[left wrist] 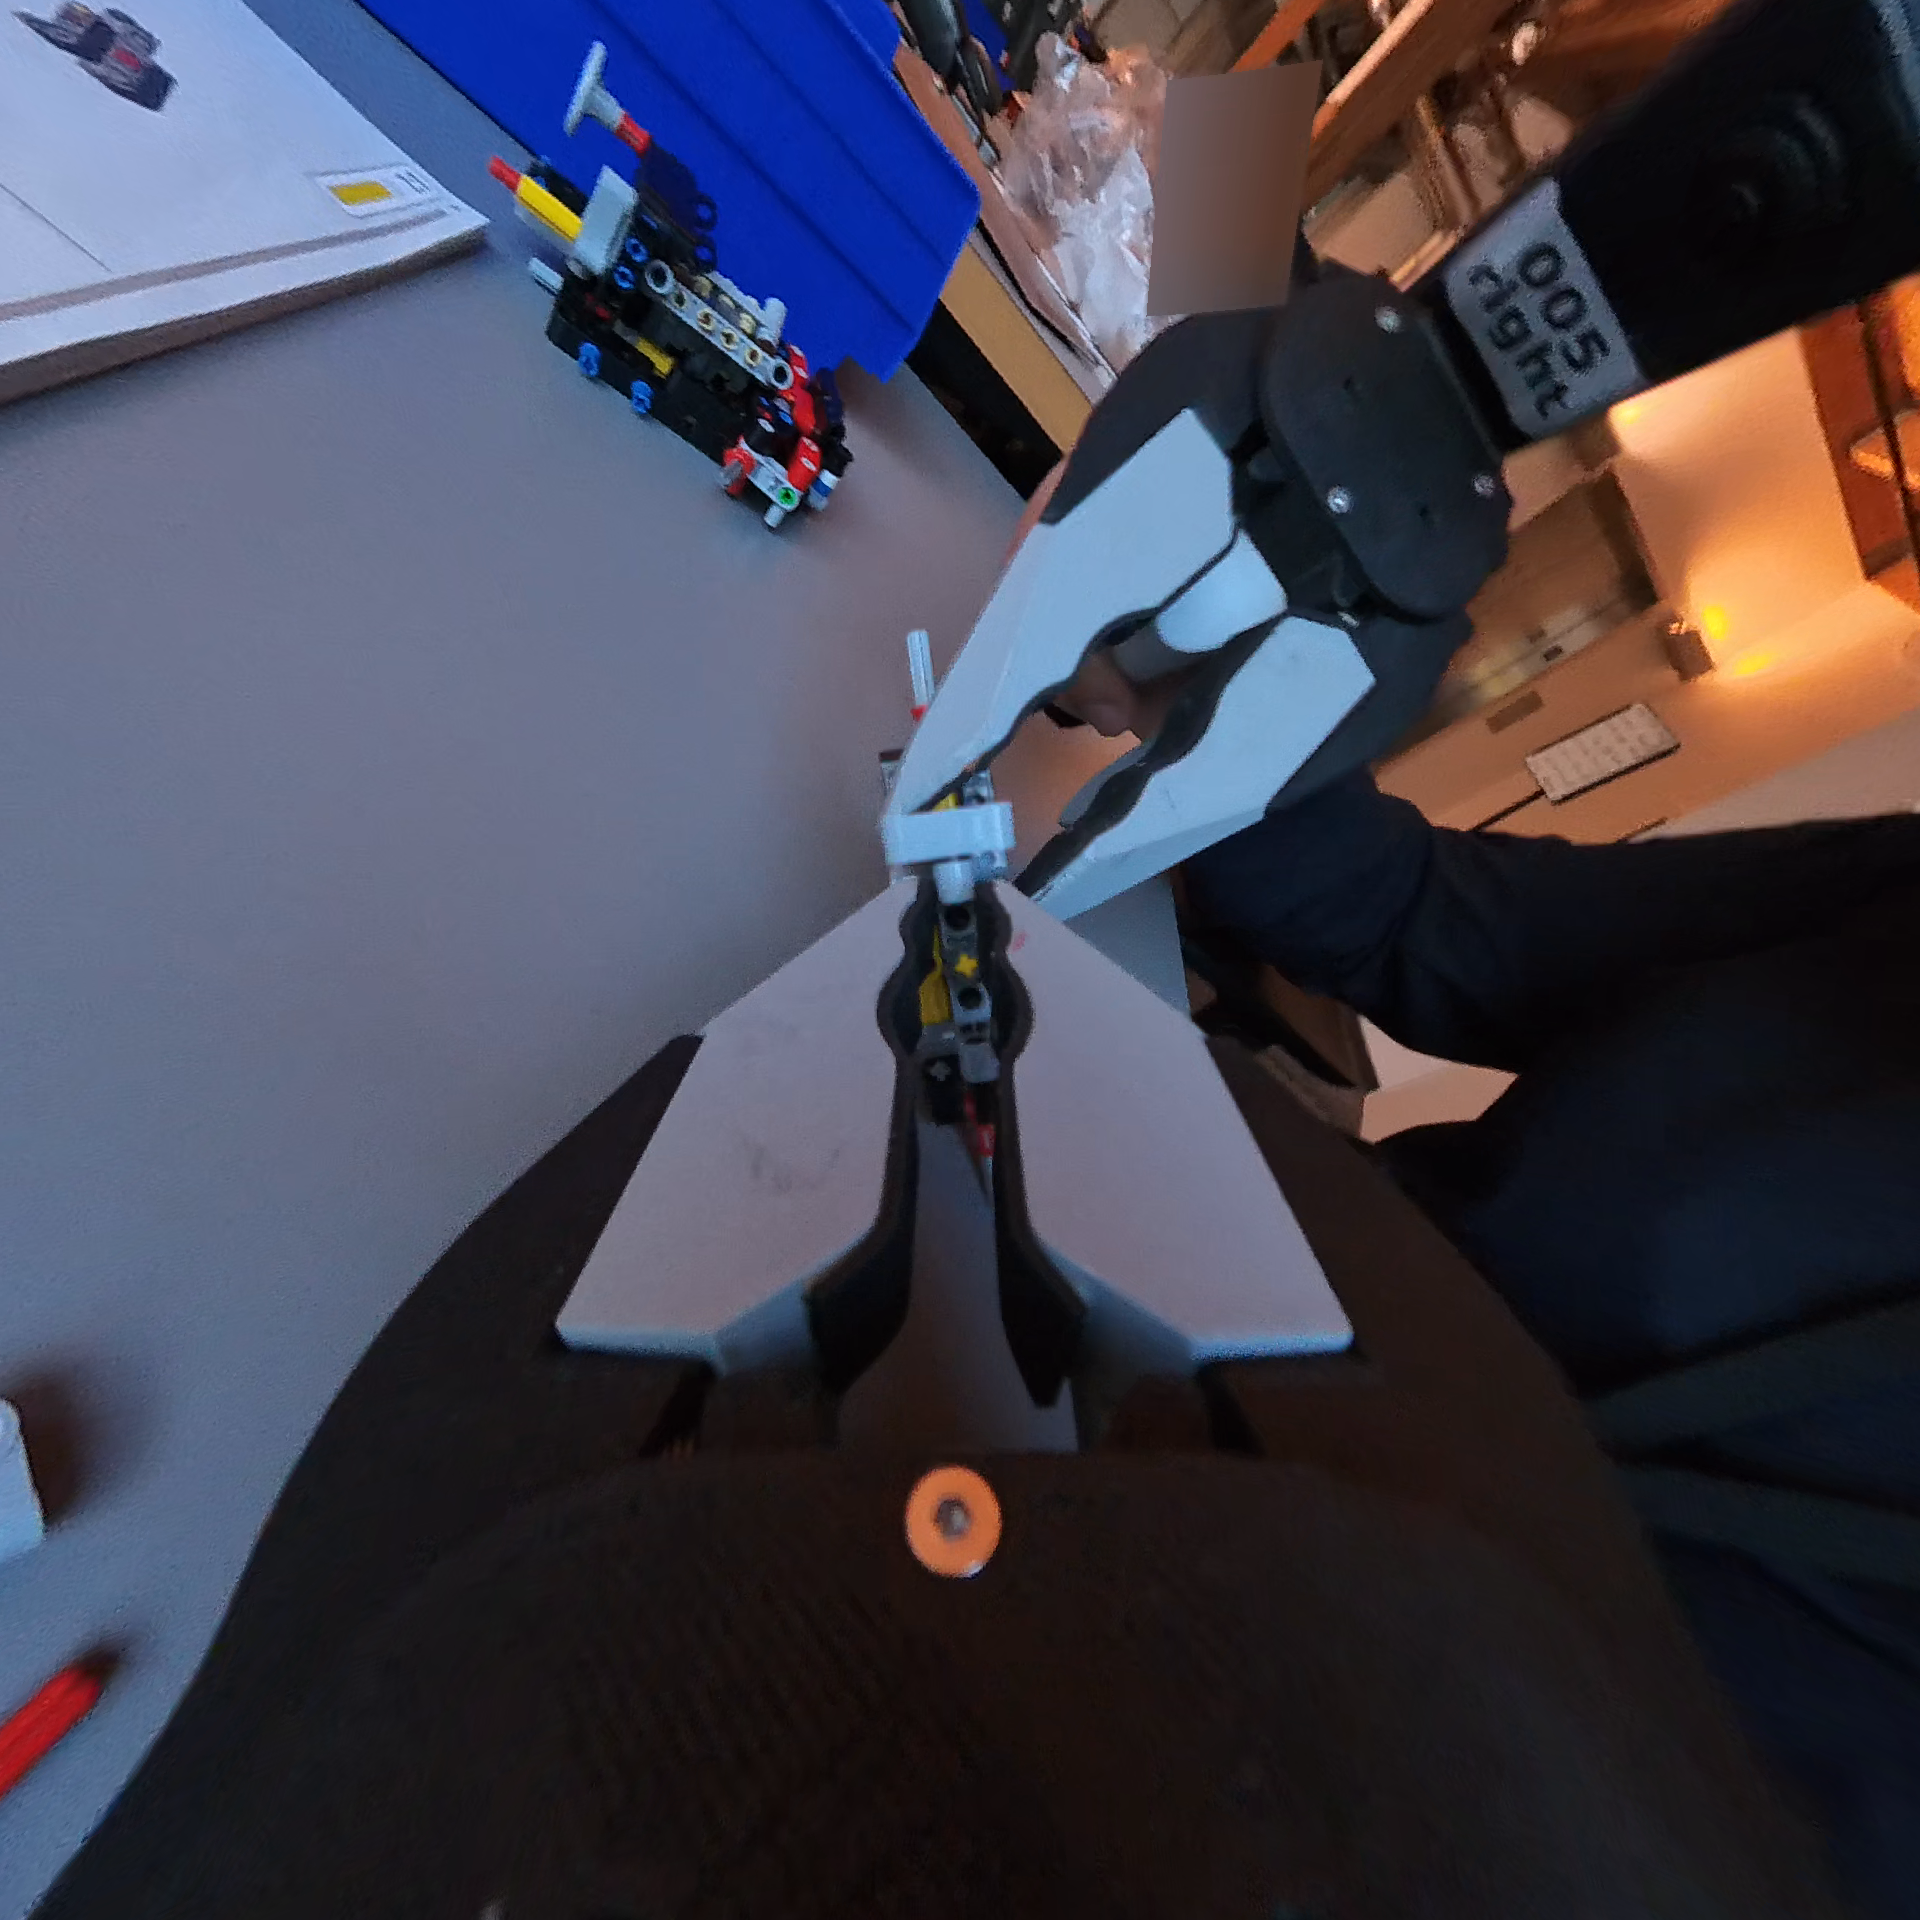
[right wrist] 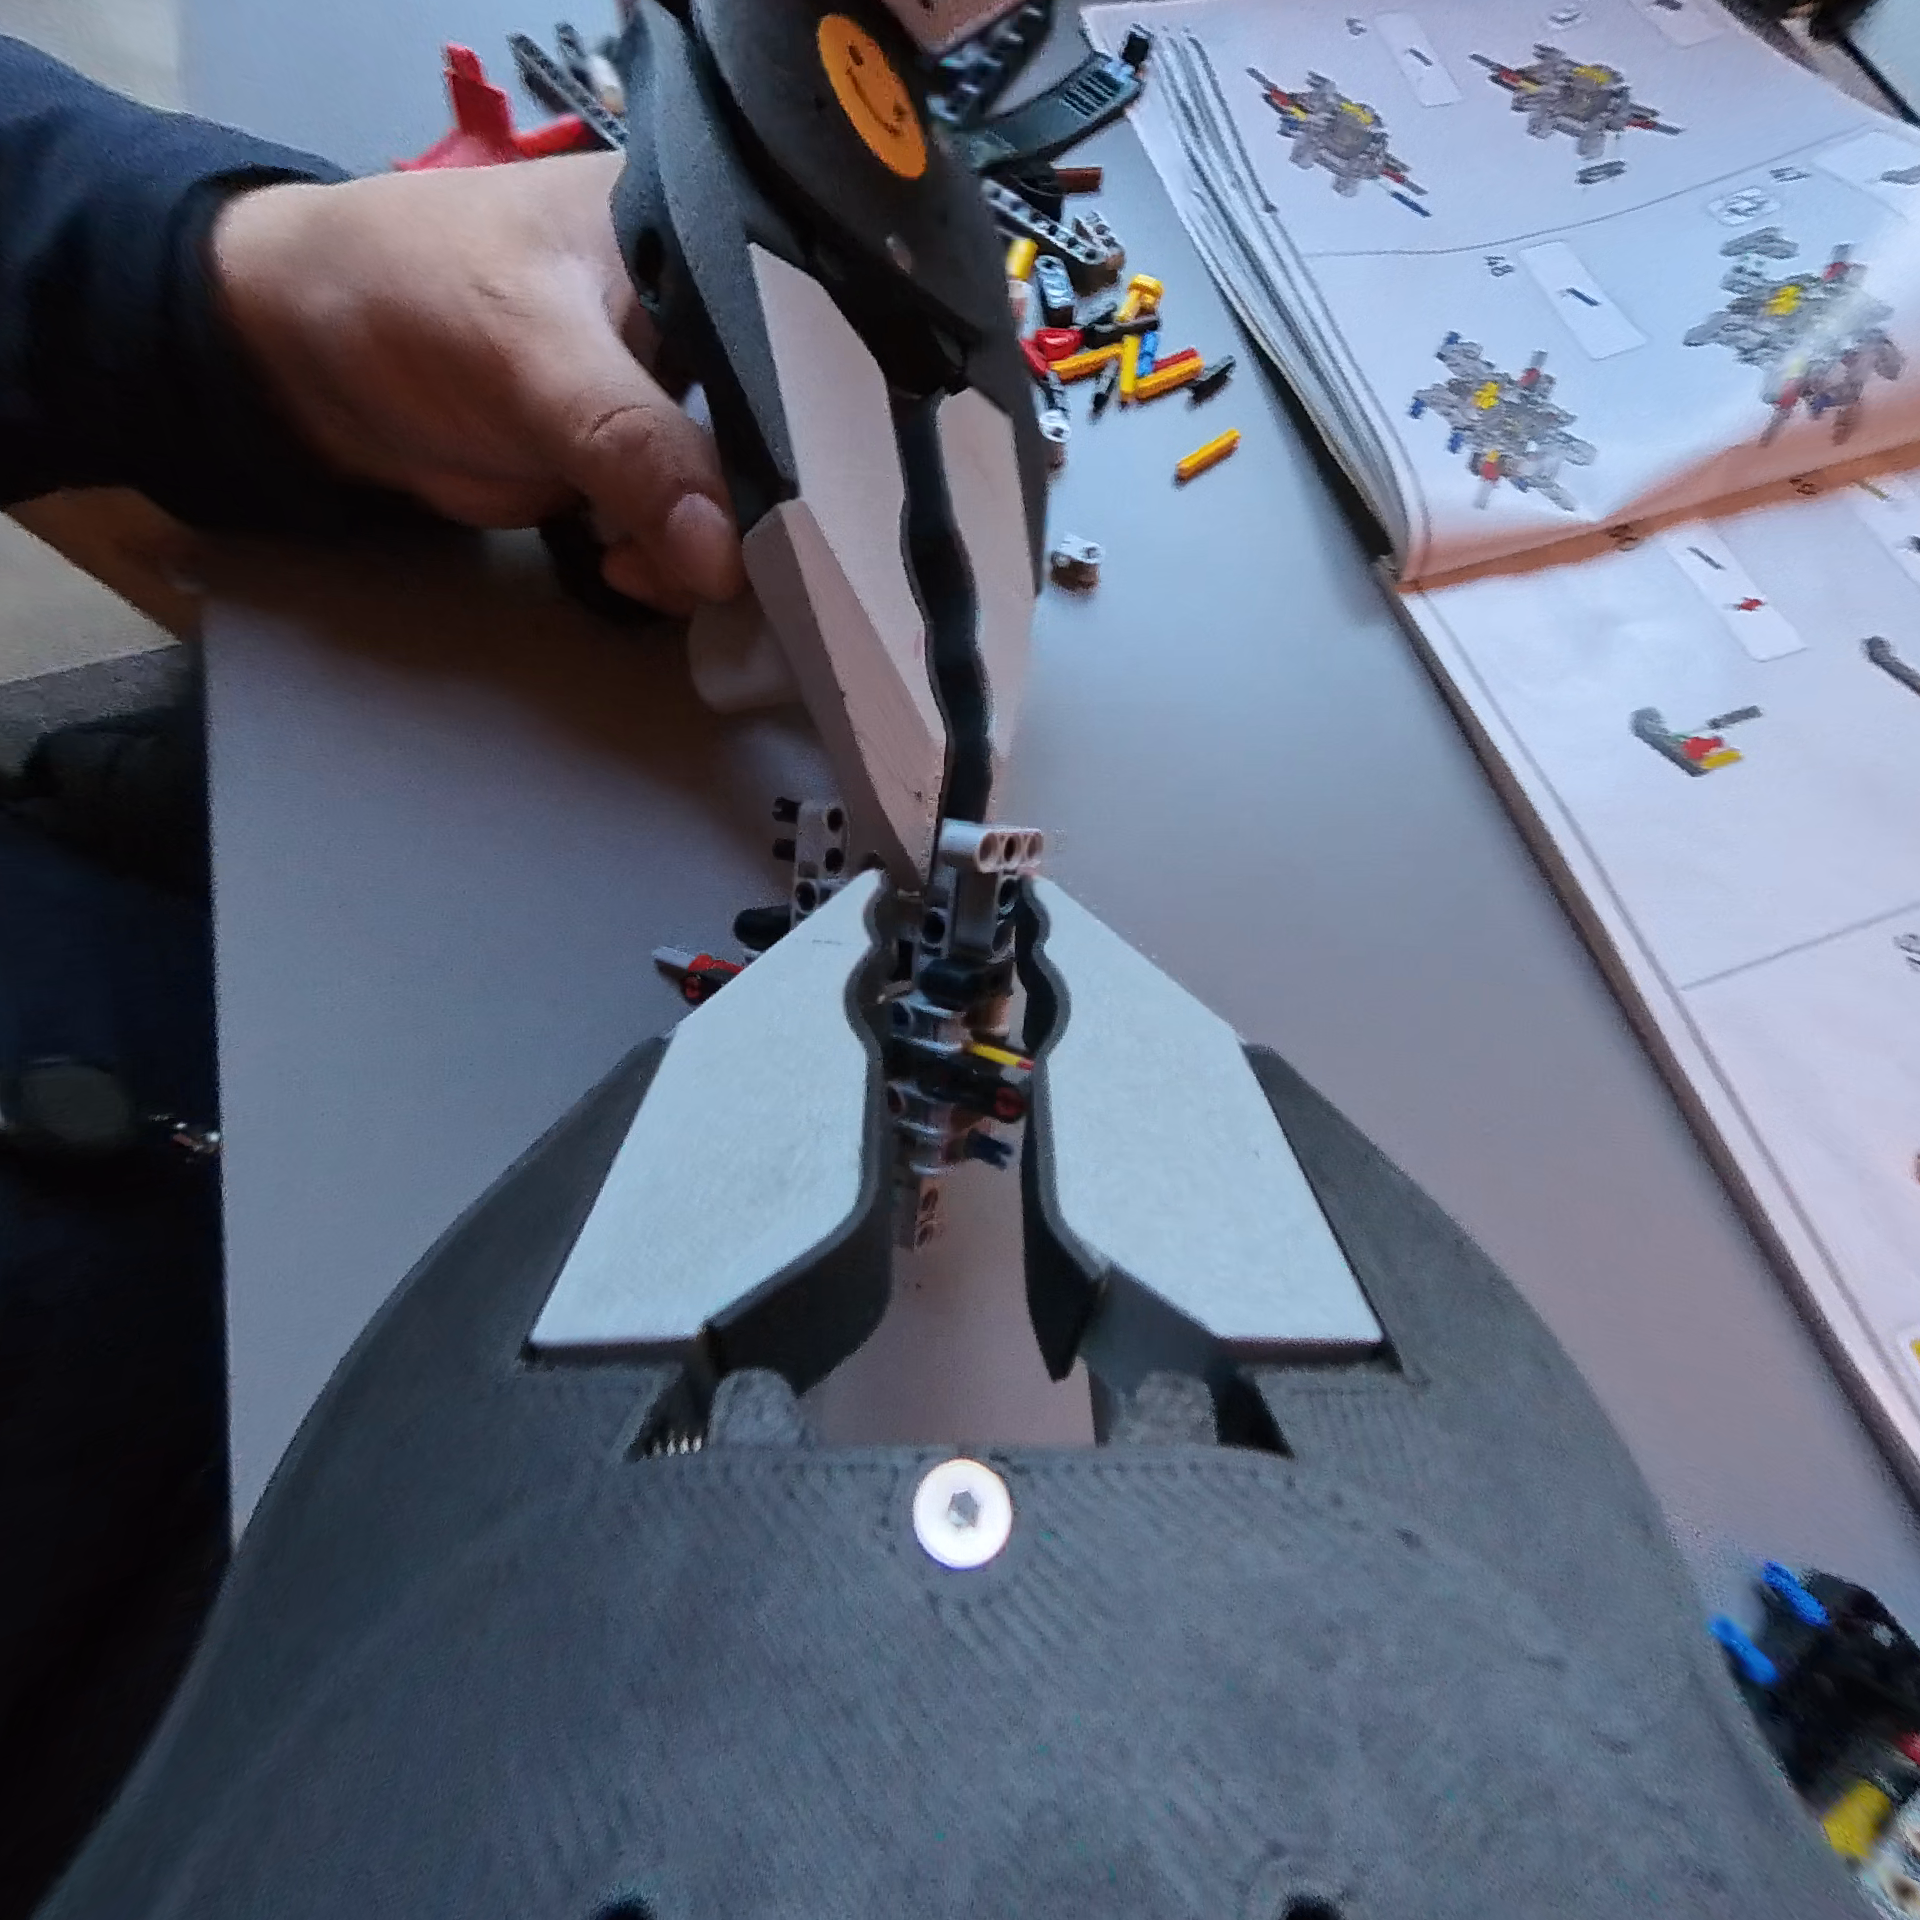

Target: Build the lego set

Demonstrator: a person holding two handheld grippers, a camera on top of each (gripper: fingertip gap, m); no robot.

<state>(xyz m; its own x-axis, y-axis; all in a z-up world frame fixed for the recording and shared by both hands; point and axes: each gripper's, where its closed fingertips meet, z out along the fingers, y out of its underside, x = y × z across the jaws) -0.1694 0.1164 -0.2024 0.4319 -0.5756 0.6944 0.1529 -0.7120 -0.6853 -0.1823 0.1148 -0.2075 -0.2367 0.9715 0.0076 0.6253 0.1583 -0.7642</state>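
My left gripper point(left wrist: 954, 894) is shut on a small brick assembly point(left wrist: 961, 977) of grey, black and yellow pieces, held above the grey table point(left wrist: 416, 831). A light grey beam point(left wrist: 948, 831) caps its far end. My right gripper point(left wrist: 971, 844) comes in from the upper right with its jaws apart around that end. In the right wrist view the assembly point(right wrist: 951, 1039) stands between my right gripper's point(right wrist: 954, 888) pads with a dark gap on the right side. There the left gripper point(right wrist: 951, 810) reaches down from above, a hand point(right wrist: 468, 343) behind it.
A larger brick model point(left wrist: 696, 322) stands on the table by a blue bin point(left wrist: 779, 135). An open instruction booklet point(right wrist: 1558, 312) lies to the right. Loose pieces point(right wrist: 1122, 343) are scattered beyond, and a few pieces point(right wrist: 816, 852) lie just left of my right fingertips. The tips of both grippers are at nearly the same place. The larger brick model point(left wrist: 696, 322) is about 20 cm from both grippers' fingertips.
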